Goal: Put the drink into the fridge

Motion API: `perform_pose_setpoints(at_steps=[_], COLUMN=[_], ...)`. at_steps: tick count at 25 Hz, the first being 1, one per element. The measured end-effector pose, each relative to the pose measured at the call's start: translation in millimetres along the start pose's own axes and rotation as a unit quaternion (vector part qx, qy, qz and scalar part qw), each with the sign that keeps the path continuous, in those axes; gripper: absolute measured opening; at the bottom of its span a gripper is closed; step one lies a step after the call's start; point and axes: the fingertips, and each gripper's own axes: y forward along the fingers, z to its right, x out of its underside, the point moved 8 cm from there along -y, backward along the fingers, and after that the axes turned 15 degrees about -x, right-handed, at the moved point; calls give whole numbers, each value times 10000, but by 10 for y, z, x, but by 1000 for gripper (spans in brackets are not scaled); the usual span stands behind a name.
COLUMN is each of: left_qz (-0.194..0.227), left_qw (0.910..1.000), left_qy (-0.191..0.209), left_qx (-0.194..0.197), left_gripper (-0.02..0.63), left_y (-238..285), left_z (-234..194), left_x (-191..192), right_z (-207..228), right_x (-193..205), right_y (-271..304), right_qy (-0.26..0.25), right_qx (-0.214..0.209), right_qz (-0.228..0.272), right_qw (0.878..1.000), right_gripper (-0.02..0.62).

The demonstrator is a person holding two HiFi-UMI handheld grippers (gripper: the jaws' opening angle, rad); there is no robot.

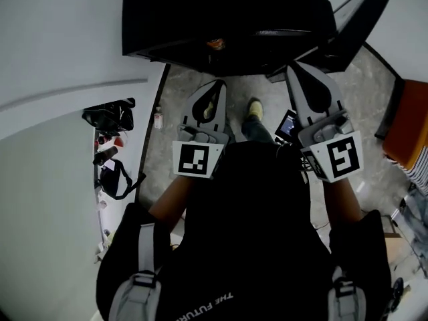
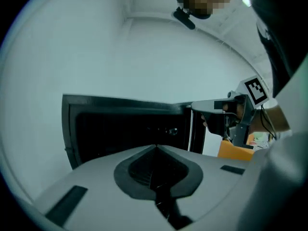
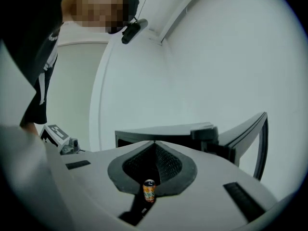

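Left gripper (image 2: pixel 155 147) clenched, empty; right gripper (image 3: pixel 154 142) same. Can (image 3: pixel 149 190) beyond, unheld: likely light, stiff, thin-walled, slick; grasp mid-body, gently.

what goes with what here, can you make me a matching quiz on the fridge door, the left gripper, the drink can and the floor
Things:
1. fridge door
2. left gripper
3. drink can
4. floor

States and colours:
a. mostly orange
b. swung open
c. jaws shut, nothing between them
d. grey and mottled

Pairs: 1-b, 2-c, 3-a, 4-d
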Motion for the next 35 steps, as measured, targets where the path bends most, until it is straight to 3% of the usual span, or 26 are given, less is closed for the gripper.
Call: perform_pose_setpoints(at_steps=[4, 9, 14, 18, 24, 35], left_qz=[198, 427, 570, 632, 686, 802], left_qw=[9997, 9987, 9981, 9978, 9976, 9966], left_qy=[-68, 117, 210, 209, 110, 30], left_qx=[-102, -264, -136, -28, 0, -168], left_gripper=[12, 12, 12, 12, 12, 12], left_y=[-150, -245, -296, -336, -646, -1805], left_z=[-13, 14, -11, -82, -283, -706], left_x=[-238, -443, -540, -554, -538, -347], right_z=[15, 20, 15, -48, -497, -1697], right_x=[-301, -479, -656, -687, -626, -404], right_y=[-185, -308, -469, -583, -503, -651], right_qy=[-88, -375, -929, -740, -574, -488], right_qx=[-64, -90, 176, 341, 234, 366], right_qz=[147, 93, -38, 114, 251, 38], right_qw=[9998, 9992, 9955, 9966, 9978, 9981], right_gripper=[14, 14, 14, 14, 14, 14])
